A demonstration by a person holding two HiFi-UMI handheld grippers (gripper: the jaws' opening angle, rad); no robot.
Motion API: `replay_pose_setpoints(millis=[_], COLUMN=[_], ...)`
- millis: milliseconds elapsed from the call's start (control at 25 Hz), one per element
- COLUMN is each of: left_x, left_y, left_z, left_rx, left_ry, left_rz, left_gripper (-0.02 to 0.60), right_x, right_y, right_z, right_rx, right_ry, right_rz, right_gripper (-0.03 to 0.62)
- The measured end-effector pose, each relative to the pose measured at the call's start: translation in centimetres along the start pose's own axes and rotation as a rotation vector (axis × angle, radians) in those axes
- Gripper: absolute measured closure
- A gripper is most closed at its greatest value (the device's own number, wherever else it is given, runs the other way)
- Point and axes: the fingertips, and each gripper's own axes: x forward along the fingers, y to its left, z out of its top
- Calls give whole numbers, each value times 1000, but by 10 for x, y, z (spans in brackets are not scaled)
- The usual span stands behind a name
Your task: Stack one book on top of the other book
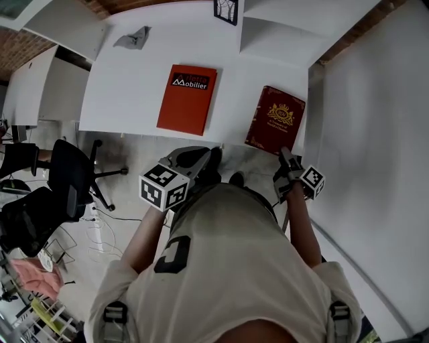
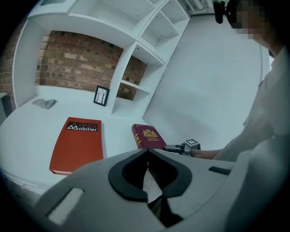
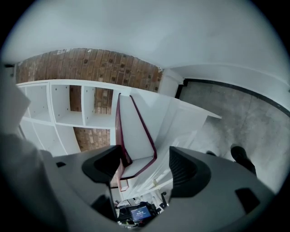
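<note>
Maroon book [image 1: 275, 119] w/ gold crest lies flat at the white worktop's [image 1: 134, 87] right front corner, near end overhanging the edge. Your right gripper [image 1: 286, 153] is at that end: fingers [image 3: 188, 170] wide apart, book's edge btwn them, not clamped. Orange book [image 1: 188, 99] lies flat mid-worktop, well apart to the left. Your left gripper [image 1: 209, 159] hangs just off the front edge, fingers [image 2: 131, 174] together at the tips, nothing in them. Grey crumpled cloth [image 1: 133, 37] and small framed pic [image 1: 226, 10] sit at the back. White shelves [image 2: 149, 41] and brick wall [image 2: 77, 65] are behind. Black office chair [image 1: 67, 177] is on the floor, left.
</note>
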Motion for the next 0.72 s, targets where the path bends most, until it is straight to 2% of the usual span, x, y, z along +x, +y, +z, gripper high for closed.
replay_pose_setpoints(millis=[280, 400, 520, 720], left_x=[-1, -2, -10, -31], left_y=[-5, -1, 19, 38], left_z=[-6, -1, 4, 2], left_rx=[-17, -2, 21, 0], left_ry=[-12, -21, -30, -61], left_rz=[9, 18, 77, 167], left_gripper=[577, 577, 577, 578], right_x=[-5, -5, -1, -13], right_y=[-2, 1, 2, -5], right_z=[-1, 0, 0, -1], right_rx=[-18, -16, -5, -4], right_ry=[24, 24, 19, 19], right_rz=[5, 23, 34, 44], right_gripper=[300, 323, 345, 349])
